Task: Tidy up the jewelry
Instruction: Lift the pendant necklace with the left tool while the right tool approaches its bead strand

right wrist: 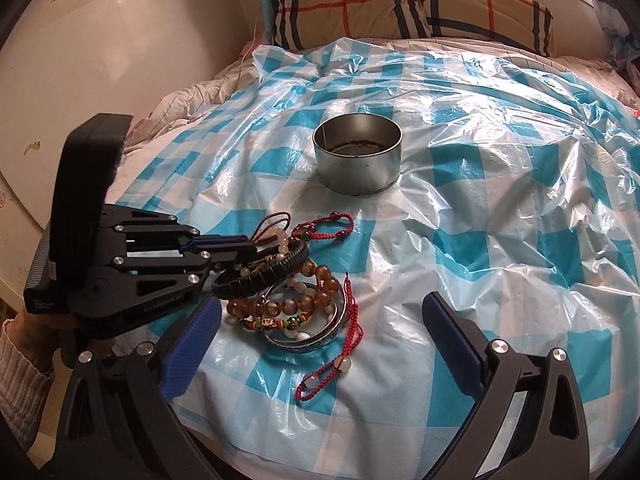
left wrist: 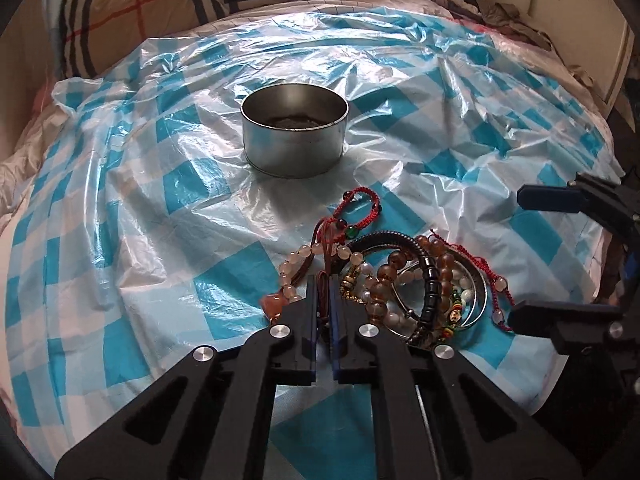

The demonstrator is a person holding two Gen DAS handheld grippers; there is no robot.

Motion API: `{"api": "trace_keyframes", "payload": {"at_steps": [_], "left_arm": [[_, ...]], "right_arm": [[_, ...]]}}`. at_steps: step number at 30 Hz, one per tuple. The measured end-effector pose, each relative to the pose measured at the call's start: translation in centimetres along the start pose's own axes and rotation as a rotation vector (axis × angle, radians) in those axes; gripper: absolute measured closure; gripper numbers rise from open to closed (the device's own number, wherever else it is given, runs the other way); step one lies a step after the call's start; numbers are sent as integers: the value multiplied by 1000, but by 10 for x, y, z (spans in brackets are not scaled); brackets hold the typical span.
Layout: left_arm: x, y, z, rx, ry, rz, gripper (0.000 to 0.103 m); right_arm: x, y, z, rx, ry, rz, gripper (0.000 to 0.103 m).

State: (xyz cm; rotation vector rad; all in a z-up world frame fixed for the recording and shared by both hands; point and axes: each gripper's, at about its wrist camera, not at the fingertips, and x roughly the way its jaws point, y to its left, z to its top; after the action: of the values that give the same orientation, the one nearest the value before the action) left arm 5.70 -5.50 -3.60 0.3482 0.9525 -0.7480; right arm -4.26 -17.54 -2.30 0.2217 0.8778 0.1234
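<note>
One brown cord [left wrist: 325,280] between the left jaws.

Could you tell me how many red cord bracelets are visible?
2: one bracelet at the pile's far edge toward the tin, another trailing from its near side; more may be hidden.

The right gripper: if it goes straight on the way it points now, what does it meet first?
Probably the blue checked plastic sheet. The right gripper is open, and the bracelet pile sits left of its middle line, near the left finger. The metal tin lies farther on. Depth is uncertain.
</note>
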Motion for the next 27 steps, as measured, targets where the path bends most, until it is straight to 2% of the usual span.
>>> {"api": "trace_keyframes", "payload": {"at_steps": [2,4,8,10,12,20,24,27], "left_arm": [[-13,11,0,-87,-42,-62,98],[-28,19,-3,-163,-96,-92,98],[-62,34,-17,-373,-265,-152,98],[-75,38,-27,-461,-347,-159,98],[-82,37,-37,-510,-394,-146,98],[-88,47,-51,-547,-391,-89,98],[-86,71,-66,-629,-373,-82,98],[-85,81,-65,-625,-344,-52,98]], "right_arm": [[0,3,0,-10,-2,2,6],[1,6,0,-22,-4,4,6],[5,24,6,-86,-7,15,6],[9,37,11,-140,-12,16,6],[15,51,17,-197,-12,25,6],[57,91,19,-413,92,65,9],[59,85,23,-373,106,149,19],[61,84,29,-370,105,143,25]]}}
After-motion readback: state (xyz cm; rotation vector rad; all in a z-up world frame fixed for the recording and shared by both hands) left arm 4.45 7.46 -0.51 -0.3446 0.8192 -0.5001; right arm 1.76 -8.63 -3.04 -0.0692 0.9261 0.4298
